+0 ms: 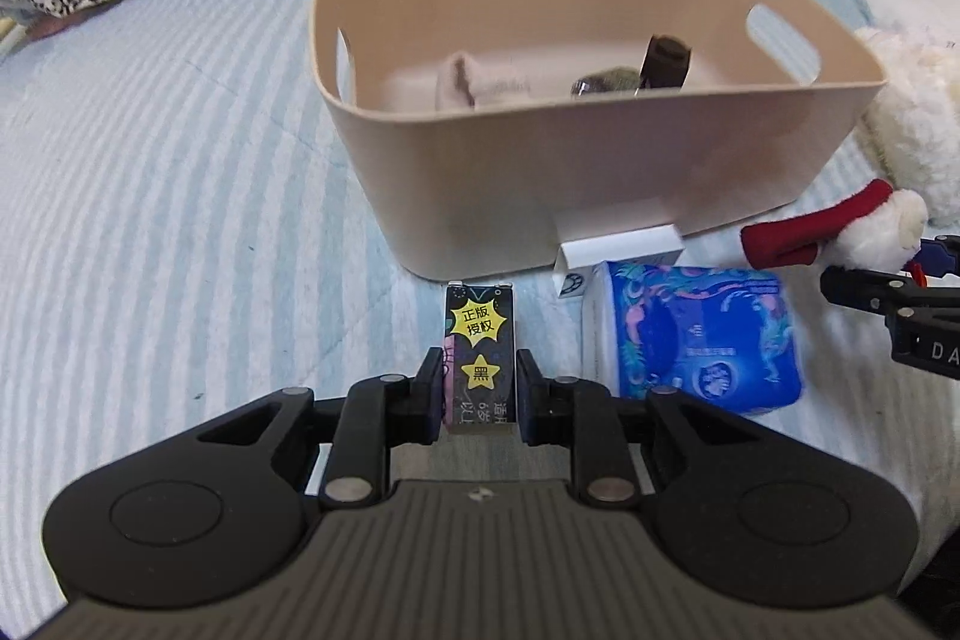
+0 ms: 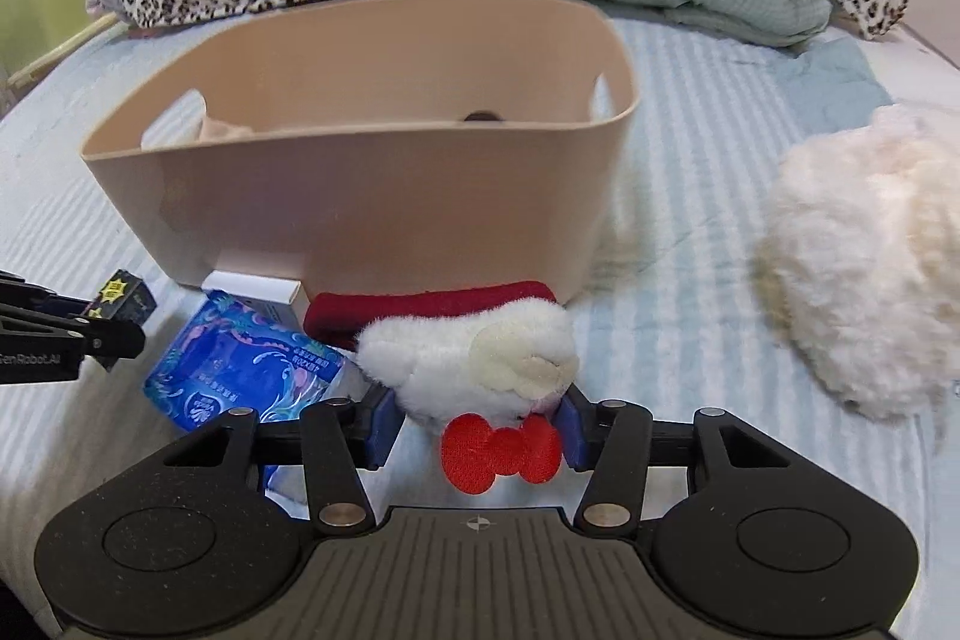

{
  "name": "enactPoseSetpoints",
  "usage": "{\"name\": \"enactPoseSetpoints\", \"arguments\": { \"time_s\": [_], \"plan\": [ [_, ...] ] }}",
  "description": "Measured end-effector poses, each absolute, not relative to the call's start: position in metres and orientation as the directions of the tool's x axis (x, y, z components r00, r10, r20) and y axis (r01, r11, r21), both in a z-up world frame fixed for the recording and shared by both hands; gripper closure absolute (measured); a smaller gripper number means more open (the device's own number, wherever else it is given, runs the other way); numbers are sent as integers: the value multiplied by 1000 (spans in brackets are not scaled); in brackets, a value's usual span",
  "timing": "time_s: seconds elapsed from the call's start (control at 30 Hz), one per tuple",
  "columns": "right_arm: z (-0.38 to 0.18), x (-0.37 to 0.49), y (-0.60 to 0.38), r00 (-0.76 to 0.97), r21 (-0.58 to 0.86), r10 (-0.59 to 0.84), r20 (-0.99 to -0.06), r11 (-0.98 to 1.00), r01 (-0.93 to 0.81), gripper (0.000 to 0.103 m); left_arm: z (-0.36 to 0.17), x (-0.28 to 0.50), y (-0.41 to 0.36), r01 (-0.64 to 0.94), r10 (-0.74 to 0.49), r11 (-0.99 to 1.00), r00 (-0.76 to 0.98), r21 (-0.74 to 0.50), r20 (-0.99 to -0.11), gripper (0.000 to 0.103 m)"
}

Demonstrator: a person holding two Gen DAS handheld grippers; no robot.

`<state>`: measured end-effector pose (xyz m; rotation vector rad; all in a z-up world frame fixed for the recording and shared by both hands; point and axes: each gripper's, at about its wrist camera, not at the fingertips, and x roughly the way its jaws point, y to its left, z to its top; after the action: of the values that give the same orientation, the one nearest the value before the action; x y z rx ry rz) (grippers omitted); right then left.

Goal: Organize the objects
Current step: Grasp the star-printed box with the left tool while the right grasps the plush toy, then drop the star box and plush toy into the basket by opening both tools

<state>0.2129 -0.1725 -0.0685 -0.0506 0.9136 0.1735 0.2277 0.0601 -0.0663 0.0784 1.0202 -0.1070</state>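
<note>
Ahead of both my grippers on the bed (image 1: 150, 160) sits the beige bin (image 1: 600, 172), its open top facing up so I can drop things in; a few items already lie inside, too blurred to name. My left gripper (image 1: 477, 388) is clamped on a small black box with yellow star stickers (image 1: 480, 346), gripped by its long sides so it stays level for the lift. Just right of it lies a blue tissue pack (image 1: 696, 334), and beyond that a white carton (image 1: 618, 247) rests against the bin's near wall. My right gripper (image 2: 477, 424) has its fingers on either side of a white plush toy with a red bow (image 2: 480, 358); they seem to be pressing the fur, though I judge the hold as soft. A fluffy white plush (image 2: 870, 268) lies further right, untouched. I reckon both held things go over the bin's rim next.
</note>
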Motion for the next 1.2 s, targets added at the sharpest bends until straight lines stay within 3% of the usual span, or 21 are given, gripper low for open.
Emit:
{"name": "enactPoseSetpoints", "arguments": {
  "time_s": [0.4, 0.83, 1.0, 1.2],
  "plan": [
    [-7, 185, -190, 698, 71, 171, -695, 983, -170, 55, 1, 203, 64, 129, -59, 991, 638, 30, -768, 78],
    [50, 221, -190, 819, 80, 180, -545, 983, -162, 54, 45, 245, 51, 89, -7, 992, 751, 90, -661, 78],
    [52, 245, -190, 840, 92, 173, -514, 985, -146, 54, 39, 277, 39, 87, 5, 991, 746, 104, -666, 78],
    [35, 282, -179, 817, 75, 165, -552, 986, -148, 54, 5, 316, 31, 74, 38, 990, 687, 122, -726, 78]
  ]
}}
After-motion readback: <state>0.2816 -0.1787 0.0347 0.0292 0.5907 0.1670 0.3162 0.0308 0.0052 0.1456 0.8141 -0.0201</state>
